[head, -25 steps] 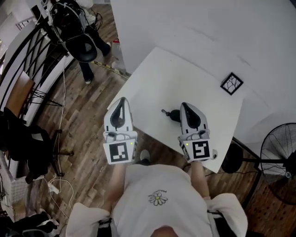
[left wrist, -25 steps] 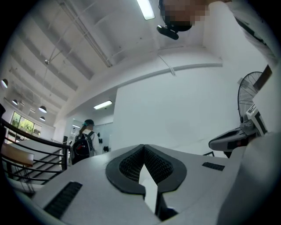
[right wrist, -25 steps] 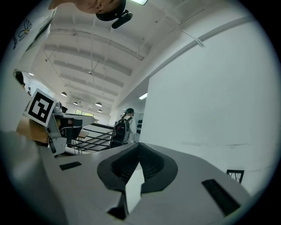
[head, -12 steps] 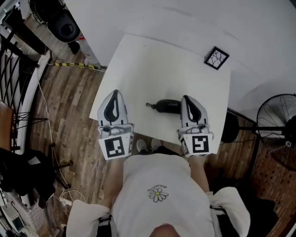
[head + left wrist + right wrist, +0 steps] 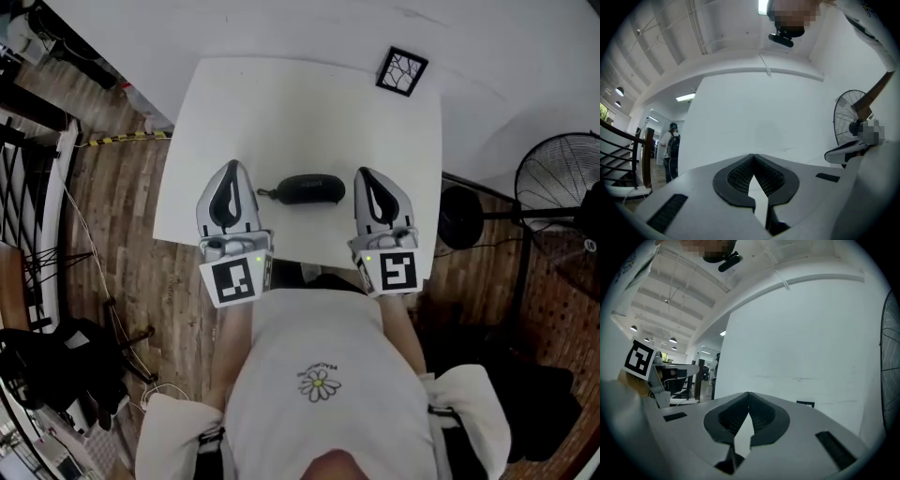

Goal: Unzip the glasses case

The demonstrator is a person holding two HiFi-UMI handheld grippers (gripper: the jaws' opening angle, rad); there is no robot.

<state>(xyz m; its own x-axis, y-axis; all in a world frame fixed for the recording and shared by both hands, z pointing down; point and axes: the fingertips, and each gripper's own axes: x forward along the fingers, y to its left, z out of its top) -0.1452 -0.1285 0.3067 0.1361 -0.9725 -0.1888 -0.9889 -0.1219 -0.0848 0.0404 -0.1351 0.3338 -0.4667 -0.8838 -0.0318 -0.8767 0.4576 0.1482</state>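
Note:
A black glasses case (image 5: 311, 188) lies on the white table (image 5: 309, 103) near its front edge, its zip pull (image 5: 265, 194) sticking out to the left. My left gripper (image 5: 231, 172) hovers just left of the case and my right gripper (image 5: 367, 178) just right of it; neither touches it. Both are shut with nothing between the jaws, as seen for the left gripper (image 5: 753, 157) and the right gripper (image 5: 748, 395) in their own views. The case is not visible in either gripper view.
A small black-framed square (image 5: 401, 71) lies at the table's far right corner, also seen as a dark square (image 5: 805, 404) ahead of the right gripper. A standing fan (image 5: 562, 183) is to the right; a white wall rises behind the table. A person (image 5: 671, 150) stands far left.
Both grippers have come forward over the table's front edge and now flank the case. The head view has swung so the table sits centred and the whole case shows.

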